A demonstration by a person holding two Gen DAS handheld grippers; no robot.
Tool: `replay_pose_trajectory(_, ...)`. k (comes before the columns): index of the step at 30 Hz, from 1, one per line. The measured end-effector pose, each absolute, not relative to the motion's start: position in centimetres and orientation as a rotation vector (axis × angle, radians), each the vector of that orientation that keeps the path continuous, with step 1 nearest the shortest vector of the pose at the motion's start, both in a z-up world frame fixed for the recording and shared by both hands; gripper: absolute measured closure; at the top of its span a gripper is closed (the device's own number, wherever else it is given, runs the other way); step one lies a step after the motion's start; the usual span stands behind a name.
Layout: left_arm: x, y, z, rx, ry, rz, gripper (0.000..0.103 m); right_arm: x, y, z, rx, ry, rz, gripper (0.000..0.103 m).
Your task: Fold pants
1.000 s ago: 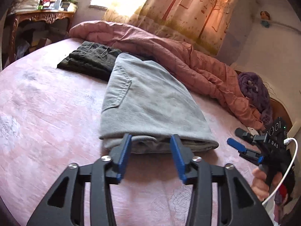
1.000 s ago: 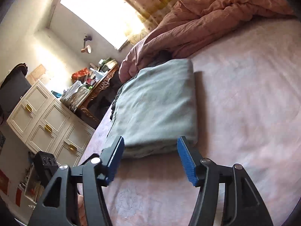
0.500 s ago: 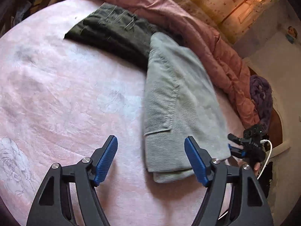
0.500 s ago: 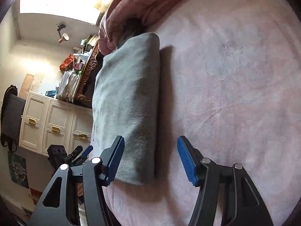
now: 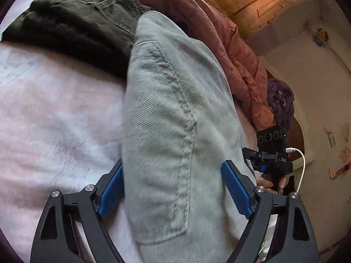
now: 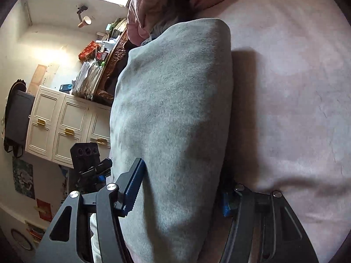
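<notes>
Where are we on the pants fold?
Done: grey pants lie folded in a compact bundle on the bed. In hand: left gripper, jaws just opened, and right gripper straddle the bundle's ends. Left: probably lifting it away; grip unclear.

Each wrist camera looks forward and down along its own tongs, close over the folded grey pants [image 5: 175,131] on the bed [image 5: 54,120]; both views share them from opposite ends, each catching the other tongs.

The only lettering I can read is "DAS", in small white letters on the black body of the right gripper [image 5: 256,161] seen from my left wrist camera; the wall stickers and posters are too blurred to read.
</notes>
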State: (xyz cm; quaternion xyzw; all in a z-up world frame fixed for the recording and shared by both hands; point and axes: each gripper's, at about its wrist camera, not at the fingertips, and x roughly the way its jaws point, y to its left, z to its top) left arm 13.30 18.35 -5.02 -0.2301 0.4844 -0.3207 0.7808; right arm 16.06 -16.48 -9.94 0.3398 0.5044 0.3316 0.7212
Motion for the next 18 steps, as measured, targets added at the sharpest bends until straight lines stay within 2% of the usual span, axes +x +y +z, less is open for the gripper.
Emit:
replay_pose_trajectory(6,19.0,17.8,-5.7,-0.637,1.125,-0.776,0.015,19.3,-16.6,-10.1,0.793,1.101,0.769,0.044)
replay_pose_trajectory(9,20.7,18.4,-6.0,-0.713,1.143,-0.789,0.020,21.0,-16.4,-10.1,0.803,1.087,0.778,0.044)
replay_pose_trajectory(14,17.9,17.1,-5.3,-0.538,1.087,-0.901,0.020,20.2,-16.2,-9.7,0.738,1.028,0.825,0.044)
replay_pose_trajectory(18,17.0,17.3,-5.2,-0.567,1.076,-0.961,0.020,18.9,-15.3,-9.1,0.676,1.014,0.870,0.043)
